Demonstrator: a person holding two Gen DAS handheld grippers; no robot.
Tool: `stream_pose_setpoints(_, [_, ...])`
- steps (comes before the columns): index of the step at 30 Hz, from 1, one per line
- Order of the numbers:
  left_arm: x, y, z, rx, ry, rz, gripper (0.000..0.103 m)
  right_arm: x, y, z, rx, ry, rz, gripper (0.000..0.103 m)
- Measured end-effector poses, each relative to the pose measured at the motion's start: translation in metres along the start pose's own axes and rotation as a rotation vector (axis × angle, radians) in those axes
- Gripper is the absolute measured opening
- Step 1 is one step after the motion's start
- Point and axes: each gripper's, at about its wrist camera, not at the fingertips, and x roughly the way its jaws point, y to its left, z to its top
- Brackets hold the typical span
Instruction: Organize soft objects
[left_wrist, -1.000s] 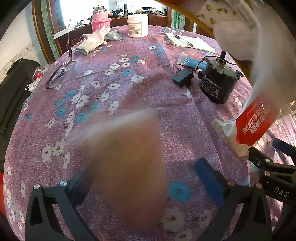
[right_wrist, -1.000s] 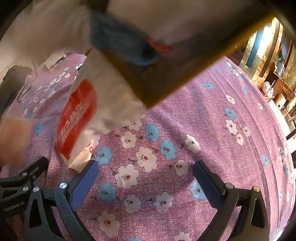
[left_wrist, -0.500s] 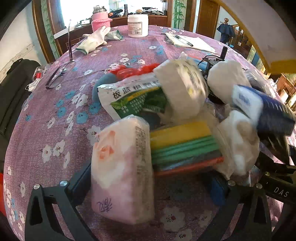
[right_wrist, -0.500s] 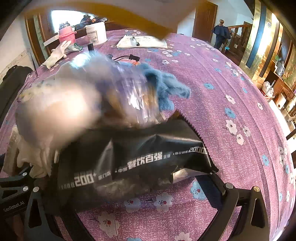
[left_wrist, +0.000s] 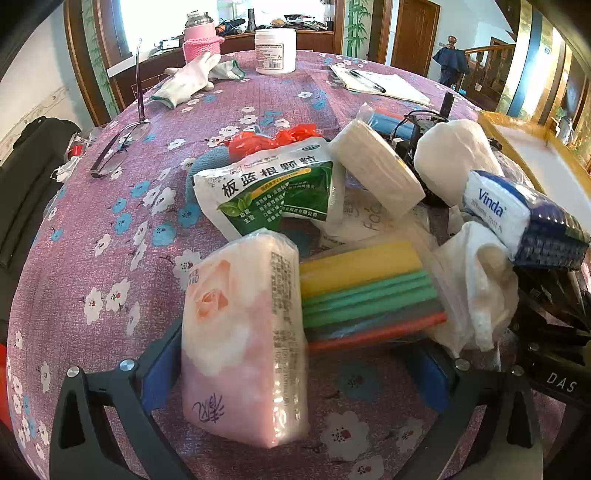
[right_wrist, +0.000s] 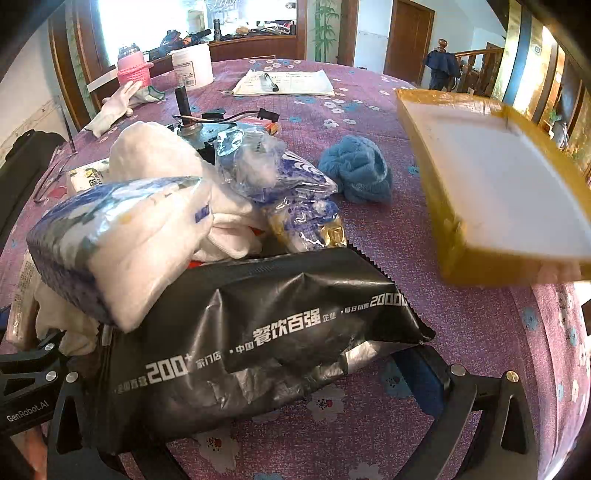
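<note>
A heap of soft things lies on the purple flowered tablecloth (left_wrist: 110, 206). In the left wrist view my left gripper (left_wrist: 295, 373) is open; a pink tissue pack (left_wrist: 243, 332) and a pack of coloured cloths (left_wrist: 369, 291) lie between its fingers. Behind are a green-and-white sachet (left_wrist: 273, 188), a white roll (left_wrist: 376, 162) and a Vinda tissue pack (left_wrist: 517, 218). In the right wrist view my right gripper (right_wrist: 266, 387) is open around a black foil pouch (right_wrist: 258, 339). A blue fuzzy cloth (right_wrist: 358, 173) lies apart. A yellow-rimmed box (right_wrist: 495, 184) hovers tilted at right.
White gloves (left_wrist: 192, 77), a white jar (left_wrist: 275, 51), a pink-sleeved flask (left_wrist: 201, 44), papers with a pen (left_wrist: 373, 81) and glasses (left_wrist: 122, 144) lie at the table's far side. A black motor with wires (right_wrist: 192, 122) stands behind the heap.
The box was tipped over the table and its soft contents fell out into a heap. The box has swung away to the right. Both grippers stayed in place, open.
</note>
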Motion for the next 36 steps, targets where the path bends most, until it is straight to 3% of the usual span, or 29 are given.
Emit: stream_pose_setpoints(36, [0.0,0.0001,0.0001,0.0,0.0,-0.001,0.103,0.0003,-0.0028,0.001,0.001,0.002,0.001,0.102])
